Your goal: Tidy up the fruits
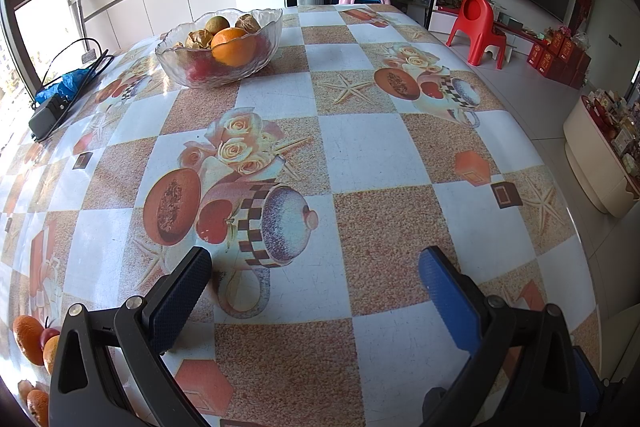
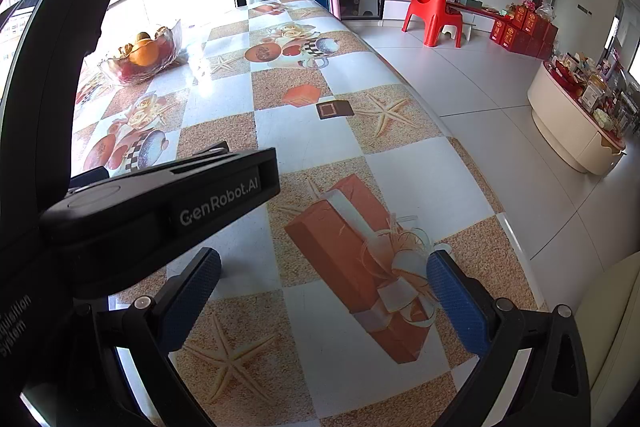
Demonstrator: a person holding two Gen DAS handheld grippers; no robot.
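Left wrist view: the left gripper hovers over the table with its blue-padded jaws spread wide, nothing between them. Beneath lies the checkered plastic tablecloth printed with roses, starfish and teacups. At 11 o'clock, well apart from the gripper, stands a clear scalloped glass bowl holding a round orange, a greenish-brown fruit, wrinkled brown walnuts and red fruit at the bottom. At 10 o'clock a black power adapter with coiled cable rests near the table's edge. Beyond the table, at 1 o'clock, sits a red plastic child's chair.

Right wrist view: the right gripper is likewise released, its fingers wide apart above a printed orange gift box. At 9 o'clock the black body of the left gripper, marked "GenRobot.AI", crosses the frame. The glass bowl of fruit stands far off at 11 o'clock in bright window glare.
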